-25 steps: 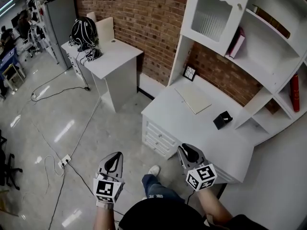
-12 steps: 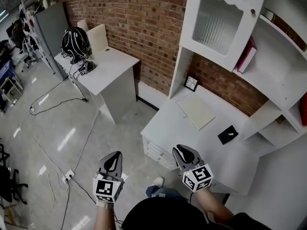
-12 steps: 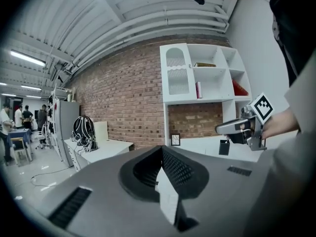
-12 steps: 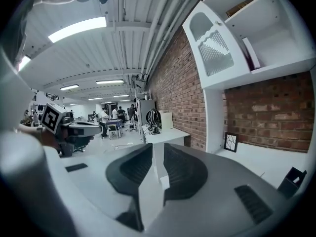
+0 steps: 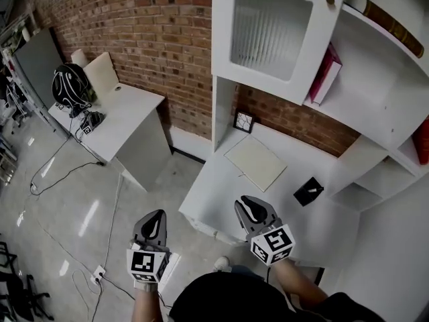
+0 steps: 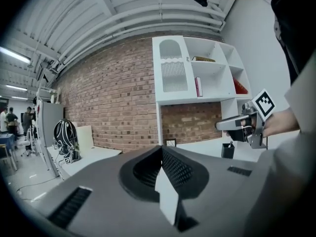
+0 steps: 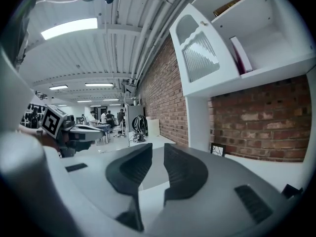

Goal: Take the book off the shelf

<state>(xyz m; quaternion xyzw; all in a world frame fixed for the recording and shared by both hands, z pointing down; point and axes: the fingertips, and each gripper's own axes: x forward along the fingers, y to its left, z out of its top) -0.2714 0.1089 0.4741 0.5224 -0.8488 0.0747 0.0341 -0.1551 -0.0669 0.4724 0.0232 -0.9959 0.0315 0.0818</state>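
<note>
A pink book (image 5: 326,72) leans upright on the middle shelf of the white shelf unit (image 5: 375,106), just right of the cabinet door (image 5: 271,29). It also shows in the left gripper view (image 6: 198,86) and the right gripper view (image 7: 242,53). A brown book (image 5: 382,17) lies on the top shelf and a red book (image 5: 422,139) stands at the far right. My right gripper (image 5: 251,208) is shut and empty over the desk's front edge, well below the shelves. My left gripper (image 5: 153,223) is shut and empty over the floor, left of the desk.
The white desk (image 5: 221,193) under the shelves carries a cream pad (image 5: 255,162), a small black box (image 5: 308,191) and a picture frame (image 5: 243,121). Another white table (image 5: 124,116) with a black helmet (image 5: 70,86) stands at the left by the brick wall. Cables lie on the floor (image 5: 67,180).
Both grippers have travelled forward toward the desk and shelf unit, which now fills more of the head view. The right gripper has come over the desk's front edge. Both stay shut and empty.
</note>
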